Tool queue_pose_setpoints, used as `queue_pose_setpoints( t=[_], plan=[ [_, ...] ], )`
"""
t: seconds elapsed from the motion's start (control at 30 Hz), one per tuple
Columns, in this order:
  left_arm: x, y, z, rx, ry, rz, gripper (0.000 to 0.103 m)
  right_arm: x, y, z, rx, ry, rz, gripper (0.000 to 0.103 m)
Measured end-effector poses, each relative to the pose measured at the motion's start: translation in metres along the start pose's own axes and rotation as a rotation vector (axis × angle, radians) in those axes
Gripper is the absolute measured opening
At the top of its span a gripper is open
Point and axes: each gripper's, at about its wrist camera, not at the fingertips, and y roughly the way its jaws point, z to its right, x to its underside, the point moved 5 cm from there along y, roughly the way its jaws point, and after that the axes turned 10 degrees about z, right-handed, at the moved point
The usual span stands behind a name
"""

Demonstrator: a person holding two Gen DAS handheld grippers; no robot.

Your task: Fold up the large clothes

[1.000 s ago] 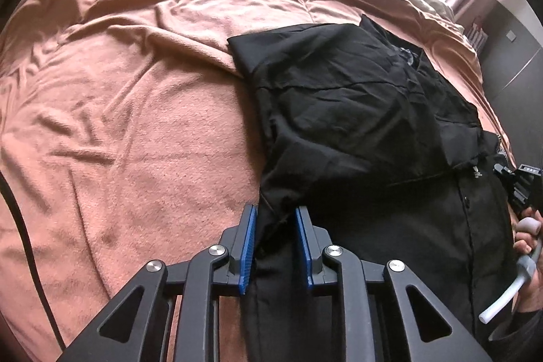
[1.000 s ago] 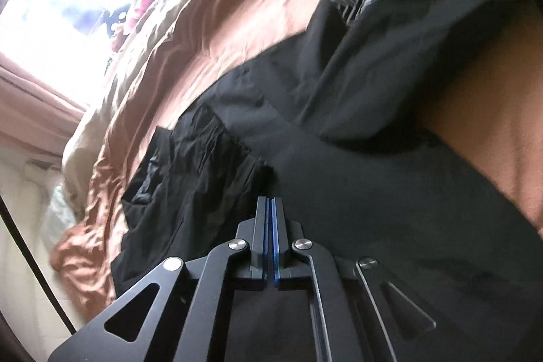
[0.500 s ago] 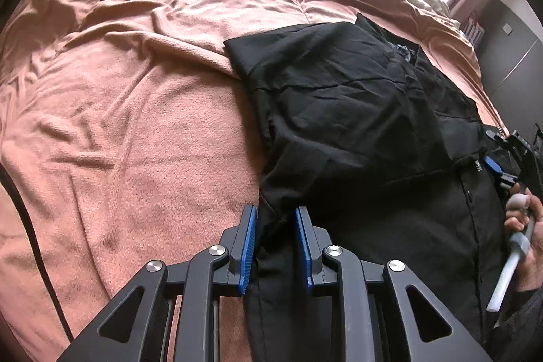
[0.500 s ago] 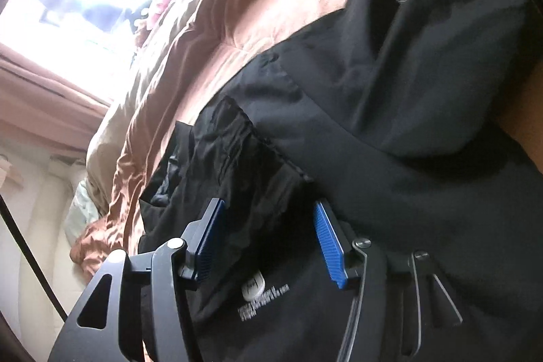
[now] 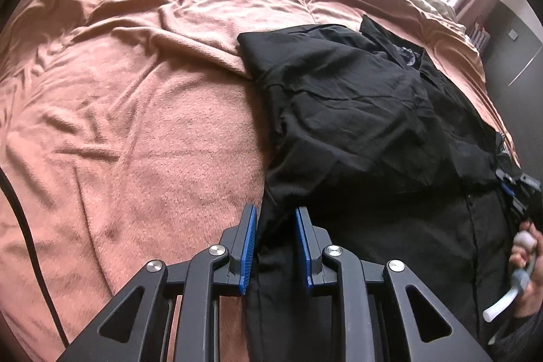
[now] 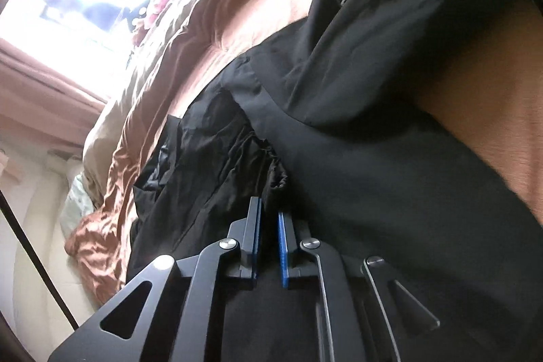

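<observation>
While my left gripper (image 5: pixel 274 246) straddles the black jacket (image 5: pixel 366 124) edge half-open, gripping nothing, my right gripper (image 6: pixel 269 241) looks nearly closed on a fold; thin bite risks slipping.

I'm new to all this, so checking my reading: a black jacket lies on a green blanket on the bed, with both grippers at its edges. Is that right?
Not quite: the blanket is a salmon-orange colour, not green, as the left wrist view shows. The rest holds: the black jacket lies on it, with the left gripper and right gripper at its edges.

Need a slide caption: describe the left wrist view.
Left gripper jaws straddle black jacket edge on pink blanket.
</observation>
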Motion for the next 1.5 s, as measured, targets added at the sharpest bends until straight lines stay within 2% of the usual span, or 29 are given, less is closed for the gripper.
queue_pose_setpoints(
  t=[0.13,0.27,0.3,0.37,0.4,0.43,0.6,0.8,0.87,0.9,1.13,1.27,1.4,1.5],
  plan=[
    [-0.003,-0.014,0.004,-0.025,0.020,0.002,0.023,0.002,-0.008,-0.001,0.021,-0.005,-0.001,0.005],
    [-0.022,-0.044,0.017,-0.023,0.041,0.092,0.023,0.000,-0.006,-0.004,0.001,0.010,-0.015,0.010],
    [-0.028,-0.049,0.023,-0.016,0.047,0.105,0.023,-0.001,-0.006,-0.003,0.002,0.020,-0.022,0.016],
    [-0.035,-0.052,0.037,0.003,0.066,0.106,0.024,-0.004,-0.011,0.000,-0.018,0.047,-0.034,0.038],
    [-0.038,-0.052,0.044,0.012,0.079,0.101,0.024,-0.008,-0.019,0.001,-0.050,0.055,-0.024,0.060],
    [-0.041,-0.049,0.054,0.021,0.102,0.092,0.025,-0.012,-0.026,0.001,-0.069,0.056,-0.011,0.069],
    [-0.039,-0.032,0.089,0.052,0.160,0.063,0.025,-0.047,-0.073,0.022,-0.071,0.040,0.067,0.069],
    [-0.032,-0.002,0.126,0.089,0.202,0.019,0.025,-0.099,-0.113,0.071,0.073,0.036,0.150,0.069],
    [-0.030,0.009,0.134,0.095,0.209,0.004,0.025,-0.118,-0.125,0.089,0.122,0.027,0.173,0.066],
    [-0.029,0.014,0.137,0.096,0.215,-0.001,0.025,-0.123,-0.130,0.096,0.137,0.030,0.178,0.062],
    [-0.020,0.060,0.152,0.072,0.270,-0.078,0.025,-0.154,-0.158,0.125,0.250,0.046,0.247,0.055],
    [-0.026,0.068,0.156,0.058,0.296,-0.056,0.025,-0.156,-0.161,0.130,0.283,0.070,0.276,0.051],
    [-0.029,0.057,0.154,0.098,0.280,-0.044,0.025,-0.161,-0.155,0.145,0.293,0.119,0.289,0.038],
    [-0.027,0.040,0.146,0.099,0.283,-0.023,0.025,-0.165,-0.154,0.152,0.294,0.136,0.297,0.020]
  ],
)
